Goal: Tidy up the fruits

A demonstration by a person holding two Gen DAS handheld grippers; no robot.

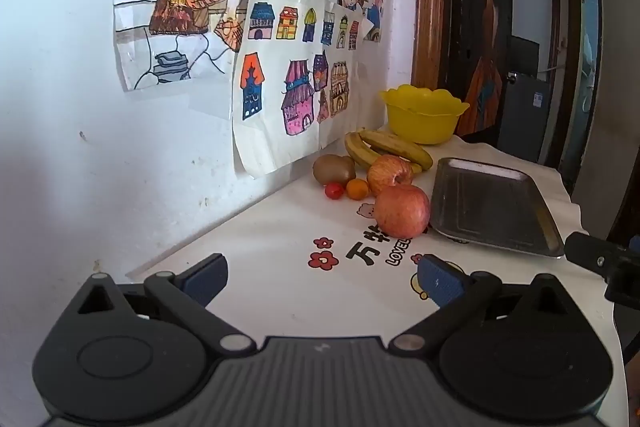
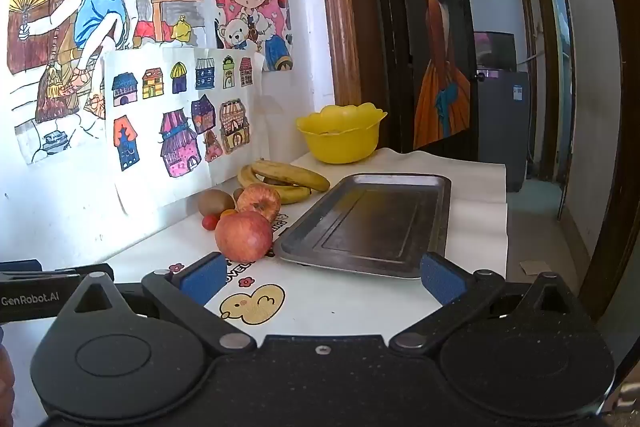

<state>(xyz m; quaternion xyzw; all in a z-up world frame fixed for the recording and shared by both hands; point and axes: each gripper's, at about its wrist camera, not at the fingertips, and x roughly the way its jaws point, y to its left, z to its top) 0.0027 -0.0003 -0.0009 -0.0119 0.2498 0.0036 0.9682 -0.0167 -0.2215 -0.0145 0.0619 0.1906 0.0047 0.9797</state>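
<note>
On the left, a white wall [image 1: 60, 67] is seen, to which coloured drawings [image 1: 288, 83] of houses and cartoon figures are fixed. Below them a white worktop [image 1: 280, 291] printed with flowers and lettering is laid out.

The left gripper [image 1: 320, 279] is held low over the near part of the worktop; its blue-padded fingers [image 1: 204, 281] are spread wide and nothing is held between them. The right gripper [image 2: 320, 279] is likewise held over the near edge, with its fingers [image 2: 202, 279] spread wide and empty. A part of the right gripper is glimpsed at the right edge of the left wrist view.

The fruit is gathered against the wall, ahead of both grippers. A kiwi [image 1: 333, 169] is set furthest left, with a cherry tomato [image 1: 334, 190] and a small orange fruit [image 1: 357, 189] just in front of it. To their right a far apple [image 1: 390, 174] and a near apple [image 1: 402, 211] are placed close together, the near apple just beside the tray's left edge. Behind the apples, bananas [image 1: 394, 149] are laid side by side.

Further right, an empty metal tray [image 1: 488, 207] is set flat on the worktop. Beyond the bananas, at the far end of the worktop, a yellow bowl [image 1: 422, 115] with a scalloped rim is stood. A dark door [image 2: 436, 39] bearing a painted figure is seen on the right.
</note>
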